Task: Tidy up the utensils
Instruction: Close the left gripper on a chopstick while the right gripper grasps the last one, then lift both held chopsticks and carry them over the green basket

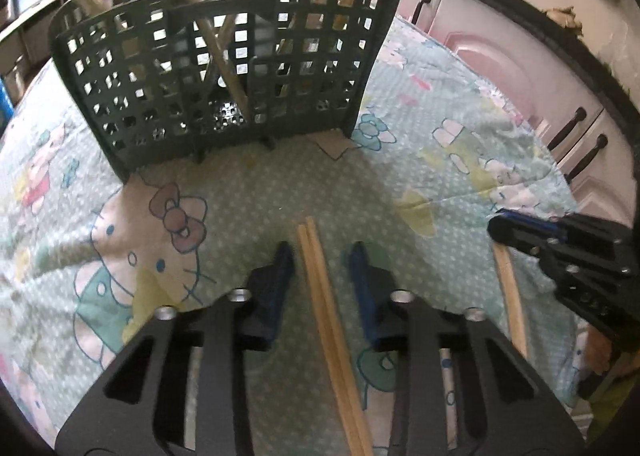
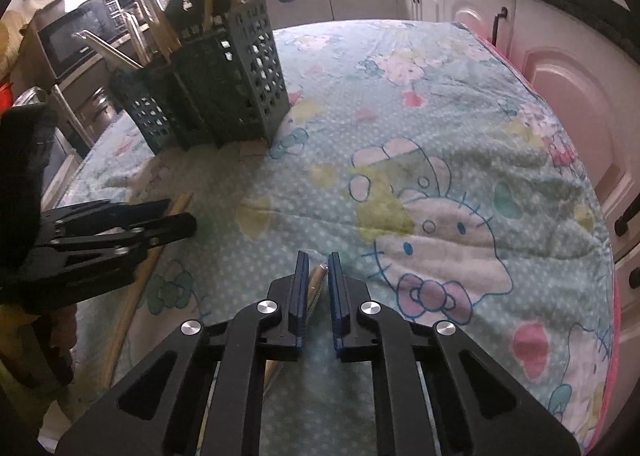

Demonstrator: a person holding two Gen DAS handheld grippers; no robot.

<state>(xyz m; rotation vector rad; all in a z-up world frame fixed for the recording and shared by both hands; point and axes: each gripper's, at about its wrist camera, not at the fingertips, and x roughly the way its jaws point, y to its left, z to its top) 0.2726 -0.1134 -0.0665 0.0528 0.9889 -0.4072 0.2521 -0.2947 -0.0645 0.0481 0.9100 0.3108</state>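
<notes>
Our left gripper point(image 1: 322, 260) straddles the chopsticks point(image 1: 320, 280), jaws open; our right gripper point(image 2: 318, 276), narrowly parted, brackets another stick point(image 2: 316, 284). Closing off-centre could scatter either.

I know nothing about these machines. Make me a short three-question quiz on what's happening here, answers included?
1. True or false: the left gripper has its fingers open on either side of a pair of chopsticks lying on the cloth.
2. Where do most wooden utensils stand? A) dark mesh caddy B) a drawer C) a cup
3. What lies between the right gripper fingers?

Key: 1 true; 2 A; 3 a single wooden stick, not yet clamped.
</notes>
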